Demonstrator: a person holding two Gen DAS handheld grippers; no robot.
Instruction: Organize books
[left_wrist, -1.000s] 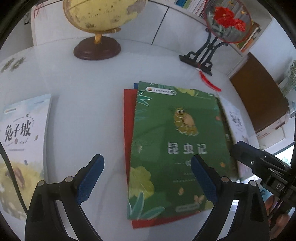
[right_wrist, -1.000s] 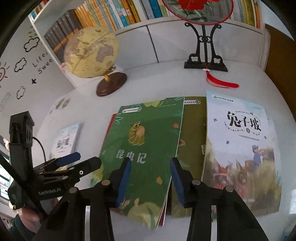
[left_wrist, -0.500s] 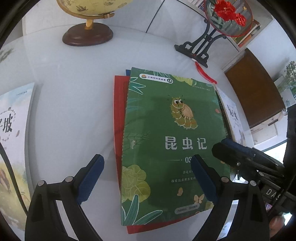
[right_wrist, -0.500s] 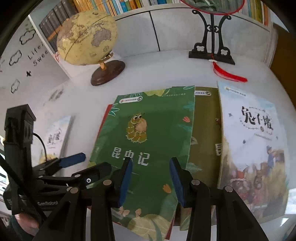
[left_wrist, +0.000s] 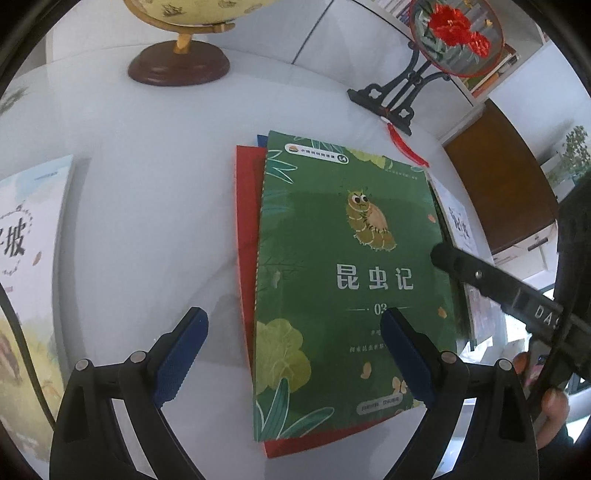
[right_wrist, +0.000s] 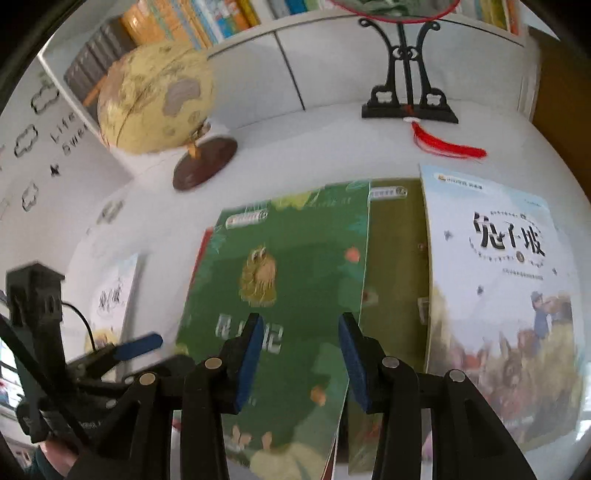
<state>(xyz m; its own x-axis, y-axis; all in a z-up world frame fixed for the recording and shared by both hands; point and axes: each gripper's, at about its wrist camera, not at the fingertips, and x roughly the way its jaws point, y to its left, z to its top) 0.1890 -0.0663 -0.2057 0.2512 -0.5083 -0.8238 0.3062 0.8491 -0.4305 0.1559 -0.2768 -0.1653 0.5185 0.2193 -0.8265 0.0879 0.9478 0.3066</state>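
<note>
Lying flat on the white table, the green book is the top one of a small pile — a red book peeks out under it on its left side. Its long side runs away from the tongs, from the near edge of the table toward the globe and the fan stand at the back.

The left gripper hangs just over the near end of the green book with its blue pads wide apart and nothing between them. One pad is above the bare table to the left of the pile, the other above the book's lower right part, so the book's left edge and the red strip sit in the gap.

The right gripper is also open and holds nothing, but its gap is smaller. It points at the book's right long edge, where the cover seems to lift a little above an olive book. A pale rabbit book lies just right of that; another pale book sits well apart on the far left.

I think the right gripper is better placed to pinch the green book — that raised edge lies right ahead of its pads.
</note>
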